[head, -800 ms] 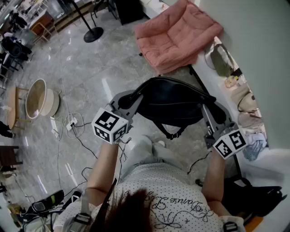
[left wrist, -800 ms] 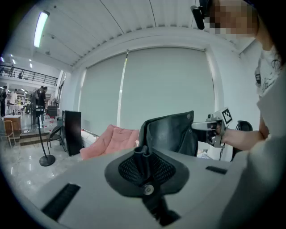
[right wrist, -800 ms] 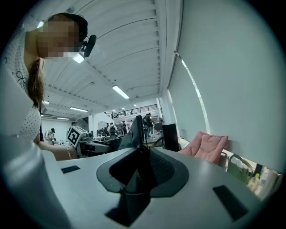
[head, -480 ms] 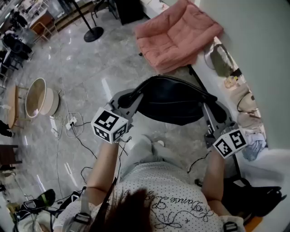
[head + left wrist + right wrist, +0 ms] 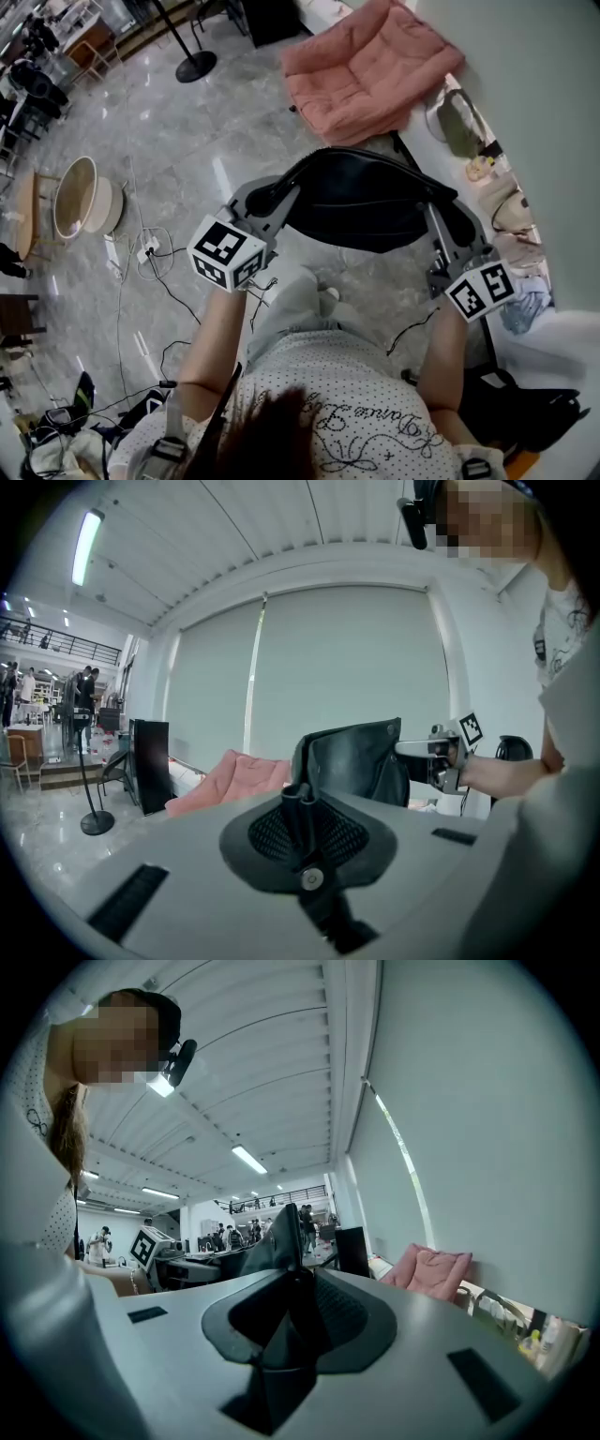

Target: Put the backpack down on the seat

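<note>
Grey shiny floor (image 5: pixel 169 141) all around, with thin wires (image 5: pixel 155 272) lying on it. Up ahead, one pink seat (image 5: pixel 366 66), soft and puffy. Off to the side, one round tub (image 5: pixel 75 202).

Nearer, one black backpack (image 5: pixel 361 202), up in the air between two claws. Hangs over the floor, just in front of the knees. Well short of the seat and not touching it.

Looks soft and floppy, with a sag in the middle. Likely to fold or swing if let go at one end. Probably not very heavy, but no way to see what is inside. Smooth cloth, so may slip out of a loose hold. Best held at both top ends, or by a strap, and set down gently.

Left claw (image 5: pixel 272 199) squeezed almost shut on one thin black strap (image 5: pixel 298 808) at one end of the backpack. Right claw (image 5: pixel 442 211) pinched on a thicker fold of black cloth at the other end, so not closed as far.

Counted: one backpack, one seat, one tub, two claws.
</note>
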Tool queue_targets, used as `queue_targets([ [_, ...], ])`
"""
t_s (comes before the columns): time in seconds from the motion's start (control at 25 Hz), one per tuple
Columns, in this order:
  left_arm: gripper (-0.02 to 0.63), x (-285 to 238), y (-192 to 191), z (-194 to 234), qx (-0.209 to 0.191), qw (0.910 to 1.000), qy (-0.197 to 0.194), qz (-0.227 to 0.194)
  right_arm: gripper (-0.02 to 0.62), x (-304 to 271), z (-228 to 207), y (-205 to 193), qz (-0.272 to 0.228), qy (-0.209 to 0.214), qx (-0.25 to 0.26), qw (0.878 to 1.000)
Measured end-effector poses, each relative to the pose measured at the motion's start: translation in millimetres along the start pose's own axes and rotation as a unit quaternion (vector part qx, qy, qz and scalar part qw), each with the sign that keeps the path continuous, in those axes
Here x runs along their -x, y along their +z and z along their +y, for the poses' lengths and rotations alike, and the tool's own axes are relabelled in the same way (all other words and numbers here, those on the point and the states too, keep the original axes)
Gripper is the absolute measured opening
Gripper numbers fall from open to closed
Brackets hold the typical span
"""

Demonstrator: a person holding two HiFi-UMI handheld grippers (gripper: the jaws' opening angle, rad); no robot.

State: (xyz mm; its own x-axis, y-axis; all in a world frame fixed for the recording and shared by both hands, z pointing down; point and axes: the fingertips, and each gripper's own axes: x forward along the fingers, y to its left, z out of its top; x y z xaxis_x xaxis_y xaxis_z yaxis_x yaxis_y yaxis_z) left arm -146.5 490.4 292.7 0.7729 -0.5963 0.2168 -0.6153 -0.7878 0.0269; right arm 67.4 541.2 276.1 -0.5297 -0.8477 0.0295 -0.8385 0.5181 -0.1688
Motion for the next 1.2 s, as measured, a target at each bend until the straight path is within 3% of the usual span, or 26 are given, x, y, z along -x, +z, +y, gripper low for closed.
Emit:
queue_targets([
  [0.52,0.026,-47.6,9.9,53.7,0.007,0.9999,0.004,-0.007,0.098,-56.3,-40.5,5.6,0.005,0.004,-0.013,1.000],
  [1.2,0.026,-177.0,91.4,218.9,-0.016,0.9983,-0.026,-0.050,0.098,-225.4,-146.8,71.2,-0.029,-0.025,0.007,0.999],
])
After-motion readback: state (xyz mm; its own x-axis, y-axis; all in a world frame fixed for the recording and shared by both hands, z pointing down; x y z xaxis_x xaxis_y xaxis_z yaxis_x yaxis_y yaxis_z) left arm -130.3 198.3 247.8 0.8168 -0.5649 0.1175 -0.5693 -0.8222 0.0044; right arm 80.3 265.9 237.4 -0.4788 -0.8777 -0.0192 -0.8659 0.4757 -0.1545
